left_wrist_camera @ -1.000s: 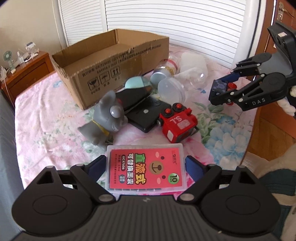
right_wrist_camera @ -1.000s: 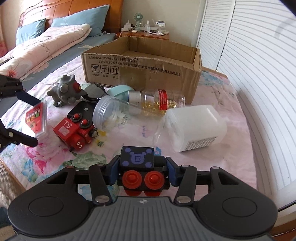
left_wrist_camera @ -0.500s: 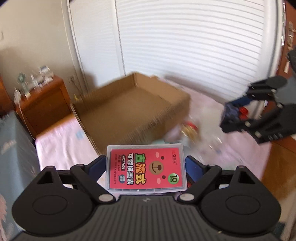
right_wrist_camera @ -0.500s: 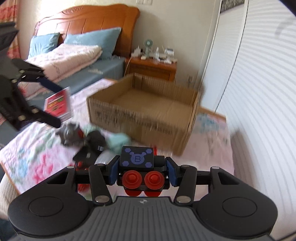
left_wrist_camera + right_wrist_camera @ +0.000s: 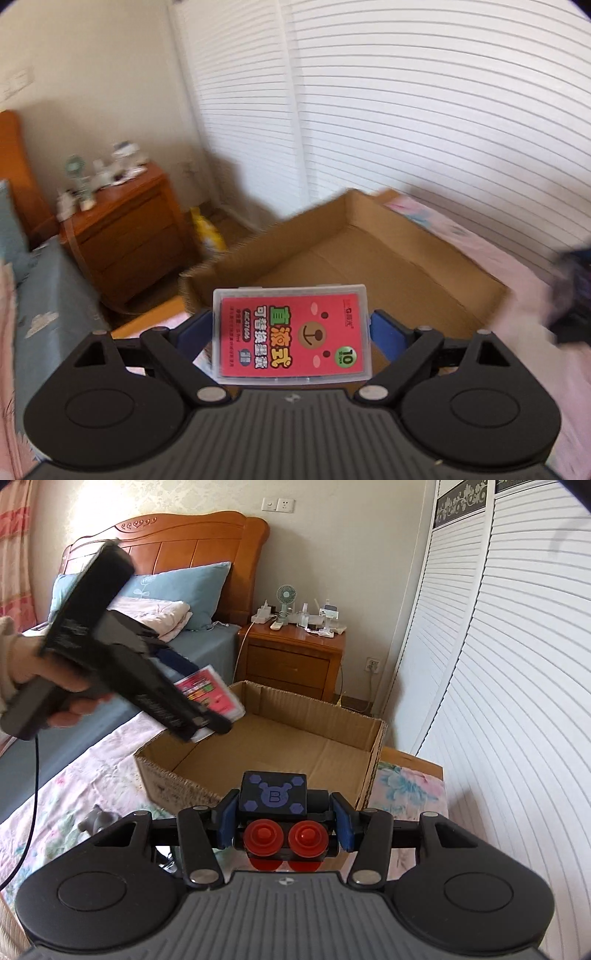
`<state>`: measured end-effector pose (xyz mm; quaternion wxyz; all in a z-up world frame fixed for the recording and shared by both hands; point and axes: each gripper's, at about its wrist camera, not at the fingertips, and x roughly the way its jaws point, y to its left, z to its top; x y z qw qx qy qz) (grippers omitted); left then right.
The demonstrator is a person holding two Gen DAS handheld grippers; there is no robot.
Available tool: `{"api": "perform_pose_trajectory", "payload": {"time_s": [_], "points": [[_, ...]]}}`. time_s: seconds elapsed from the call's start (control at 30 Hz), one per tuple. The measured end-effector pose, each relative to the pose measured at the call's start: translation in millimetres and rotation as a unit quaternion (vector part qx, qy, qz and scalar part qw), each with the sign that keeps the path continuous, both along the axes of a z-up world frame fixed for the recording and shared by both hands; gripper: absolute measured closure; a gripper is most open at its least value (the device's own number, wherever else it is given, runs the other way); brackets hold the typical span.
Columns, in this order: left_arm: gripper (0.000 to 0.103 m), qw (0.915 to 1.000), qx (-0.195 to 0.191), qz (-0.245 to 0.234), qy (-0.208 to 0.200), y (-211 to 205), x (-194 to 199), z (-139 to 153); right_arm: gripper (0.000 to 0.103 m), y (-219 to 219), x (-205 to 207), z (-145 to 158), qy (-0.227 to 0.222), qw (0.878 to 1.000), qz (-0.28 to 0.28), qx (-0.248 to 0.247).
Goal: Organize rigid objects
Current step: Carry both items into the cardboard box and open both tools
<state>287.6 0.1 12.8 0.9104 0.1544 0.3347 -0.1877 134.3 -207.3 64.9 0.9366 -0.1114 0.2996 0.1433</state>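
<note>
A clear case with a red bear label (image 5: 291, 336) sits between the blue pads of my left gripper (image 5: 291, 325); its jaws are opening slightly and the case still hangs in them. It hovers over the near-left corner of the open cardboard box (image 5: 369, 258). In the right wrist view the left gripper (image 5: 207, 698) holds that case (image 5: 218, 698) above the box's (image 5: 295, 746) left rim. My right gripper (image 5: 282, 819) is shut on a black toy block (image 5: 273, 797) with a blue "B" top and red wheels, just short of the box's near wall.
The box lies on a floral bedsheet (image 5: 74, 775). A grey toy animal (image 5: 98, 818) is on the sheet at lower left. A wooden nightstand (image 5: 291, 657) with small items stands behind the box, and white louvred doors (image 5: 498, 664) run along the right. A person's hand (image 5: 22, 661) grips the left tool.
Both grippers have risen from the pile of objects and moved toward the box, each keeping its load. The pile has dropped out of view and the box's inside now shows.
</note>
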Motion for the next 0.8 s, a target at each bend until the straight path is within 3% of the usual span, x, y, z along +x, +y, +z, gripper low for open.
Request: {"api": "perform_pose_trajectory", "payload": {"time_s": [0.07,0.2,0.5,0.8], "points": [[0.012,0.9996,-0.007,0.025,0.009,1,12,-8,0.047,-1,4,0,0.003,1.0,-0.001,0.002],[0.01,0.9993,-0.025,0.022,0.019,5,9,-14,0.047,-1,16,-3,0.012,1.0,-0.004,0.001],[0.002,0.9975,-0.067,0.019,0.012,22,-53,-7,0.047,6,49,-2,0.026,1.0,-0.01,-0.012],[0.001,0.9943,-0.069,0.081,0.007,46,-111,-8,0.047,19,123,-5,0.064,0.997,-0.034,-0.011]]}}
